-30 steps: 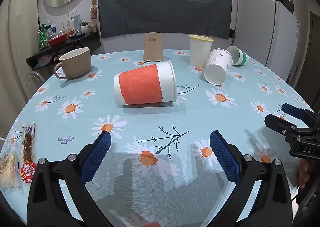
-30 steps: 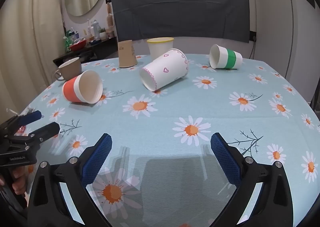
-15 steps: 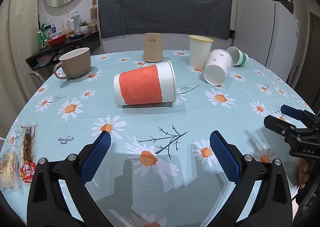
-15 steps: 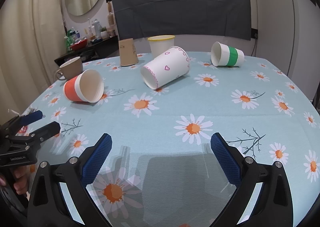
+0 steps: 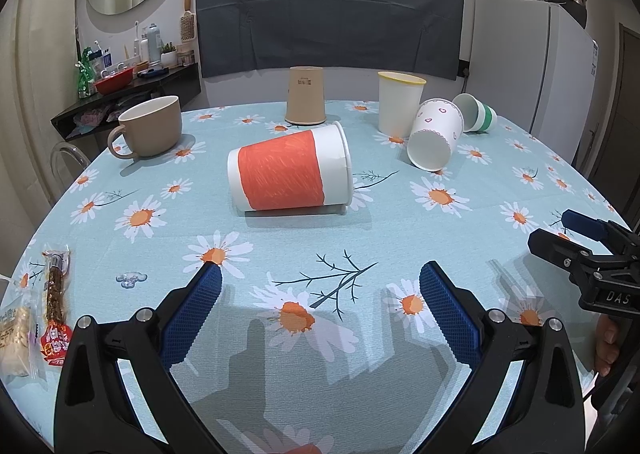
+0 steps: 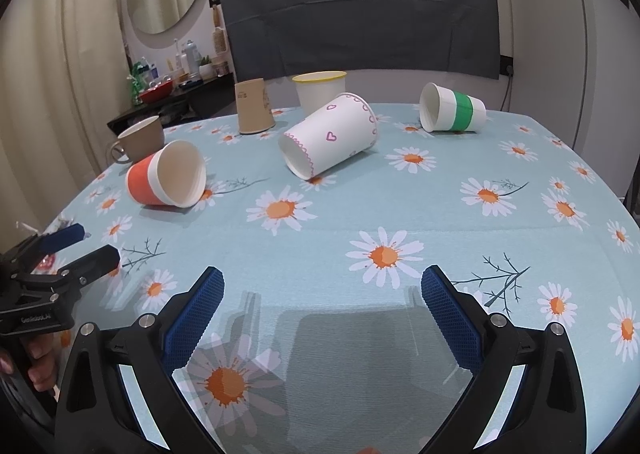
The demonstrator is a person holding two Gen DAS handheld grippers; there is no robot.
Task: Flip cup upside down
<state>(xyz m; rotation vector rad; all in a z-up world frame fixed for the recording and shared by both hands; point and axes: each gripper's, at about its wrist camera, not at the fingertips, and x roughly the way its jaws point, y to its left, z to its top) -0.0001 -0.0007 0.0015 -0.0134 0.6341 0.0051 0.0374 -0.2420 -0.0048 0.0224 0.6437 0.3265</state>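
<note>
- Left gripper [image 5: 320, 288] and right gripper [image 6: 322, 290]: jaws spread apart, empty, low over the daisy-print tablecloth [image 5: 400, 254].
- Orange-banded white paper cup [image 5: 289, 170]: on its side mid-table, well ahead; likely target.
- Risks: thin wall may crush; cup may roll toward the heart-printed white paper cup [image 5: 434, 137].

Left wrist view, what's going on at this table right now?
A person holds a tool in each hand over the daisy tablecloth. Left tool and right tool are both open, holding nothing. The orange cup, heart cup and green-banded cup lie on their sides, untouched.
</note>
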